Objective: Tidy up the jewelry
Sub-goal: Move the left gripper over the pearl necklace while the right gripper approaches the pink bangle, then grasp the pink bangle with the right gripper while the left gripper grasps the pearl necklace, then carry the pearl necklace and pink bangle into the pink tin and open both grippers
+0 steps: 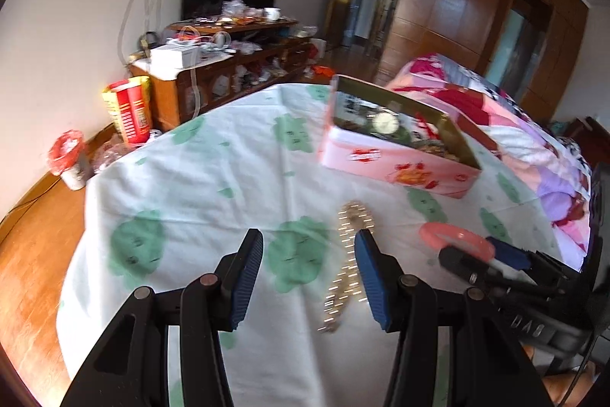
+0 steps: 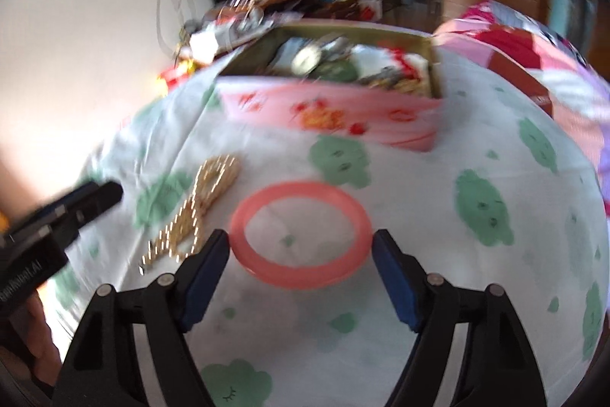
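A pink bangle lies flat on the white cloth with green blobs. My right gripper straddles it, its blue fingertips meeting the ring's left and right sides. A gold chain stretches across the cloth just inside the right finger of my left gripper, which is open and holds nothing. Beyond both stands an open pink tin box full of trinkets, a watch face among them. In the left wrist view the right gripper shows at the bangle. The right wrist view is blurred.
The cloth covers a bed whose edge drops to a wooden floor on the left. A pink patterned quilt is bunched behind and right of the box. A cluttered wooden cabinet and a small lined bin stand by the wall.
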